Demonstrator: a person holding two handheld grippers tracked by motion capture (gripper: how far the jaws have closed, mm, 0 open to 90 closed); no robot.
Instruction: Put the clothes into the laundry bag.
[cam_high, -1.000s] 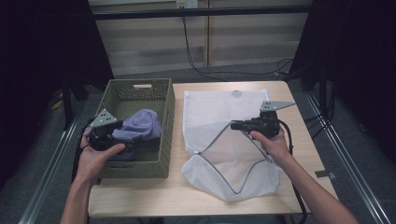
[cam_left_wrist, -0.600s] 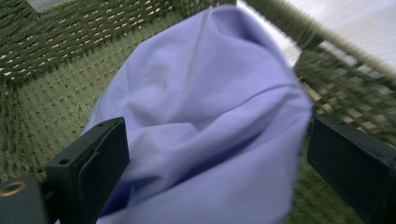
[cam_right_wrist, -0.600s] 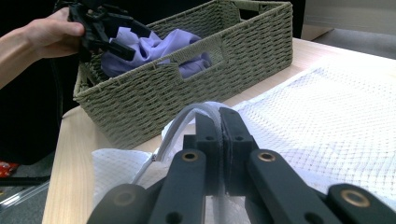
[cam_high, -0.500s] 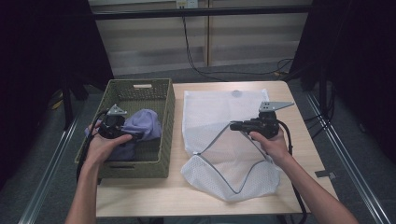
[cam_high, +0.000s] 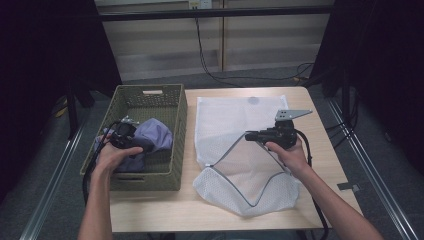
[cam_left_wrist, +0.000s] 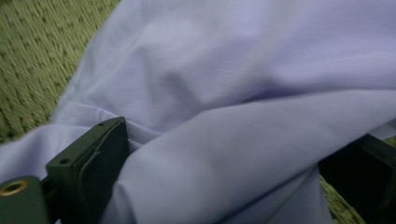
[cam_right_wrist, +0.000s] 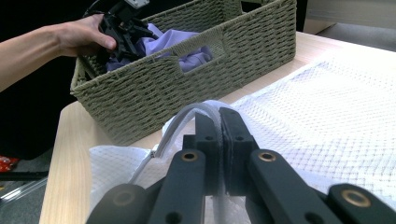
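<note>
left gripper (cam_high: 131, 141) | sunk into lilac cloth (cam_left_wrist: 224, 93) (basket (cam_high: 150, 177)) | right gripper (cam_right_wrist: 219, 135) unmoved

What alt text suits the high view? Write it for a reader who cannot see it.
The right tongs hold open the rim of a white mesh bag on a wooden table, while the left tongs reach into lilac cloth in a green woven basket.

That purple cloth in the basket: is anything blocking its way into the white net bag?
Only the basket's side wall stands between the purple cloth and the net bag, so the cloth must be lifted over it. The right claw holds the bag's rim up, and the mouth looks open.
</note>
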